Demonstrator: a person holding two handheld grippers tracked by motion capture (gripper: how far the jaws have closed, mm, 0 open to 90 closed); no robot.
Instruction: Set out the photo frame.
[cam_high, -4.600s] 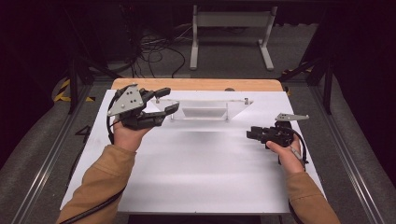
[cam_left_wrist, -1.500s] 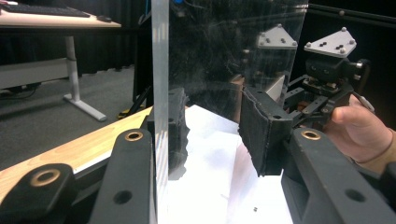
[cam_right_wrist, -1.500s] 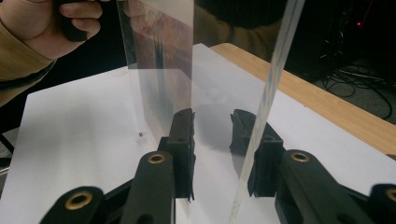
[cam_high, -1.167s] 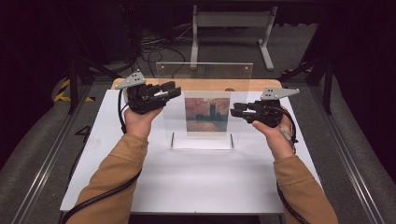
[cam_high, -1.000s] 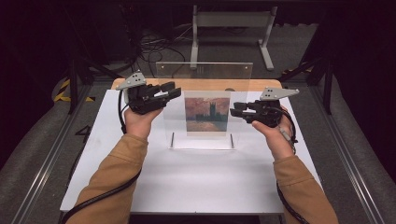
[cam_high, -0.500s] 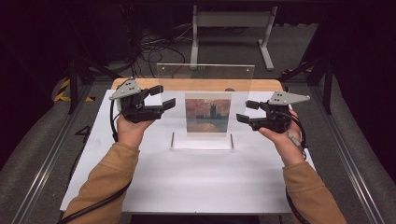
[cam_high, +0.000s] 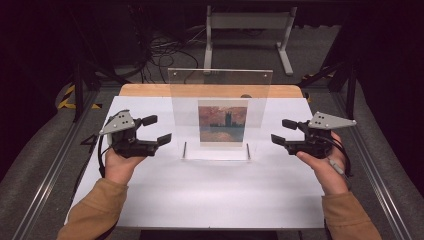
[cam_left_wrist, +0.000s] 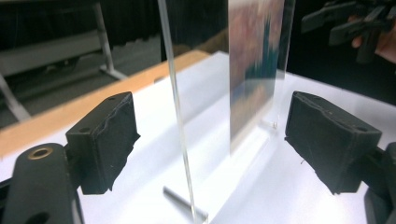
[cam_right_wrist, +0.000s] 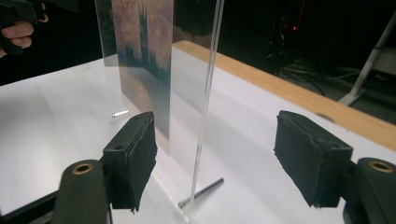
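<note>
Upright frame (cam_high: 220, 112) on table (cam_high: 200, 200), left gripper (cam_high: 152, 131) left, right gripper (cam_high: 280, 131) right

Lab or test studio – white table (cam_high: 200, 200) on rail frame (cam_high: 50, 165), black surround, loose cables (cam_high: 165, 47), metal stand (cam_high: 247, 22).

A clear, glossy acrylic stand (cam_high: 220, 112) holds a matt paper print (cam_high: 223, 122) of a painting, with 2 thin shiny metal pins (cam_right_wrist: 201, 192) at its base. The table (cam_high: 200, 195) has a smooth matt white top and a pale wood far edge. Each tool's (cam_left_wrist: 210, 140) black pads look rough and rubbery.
</note>
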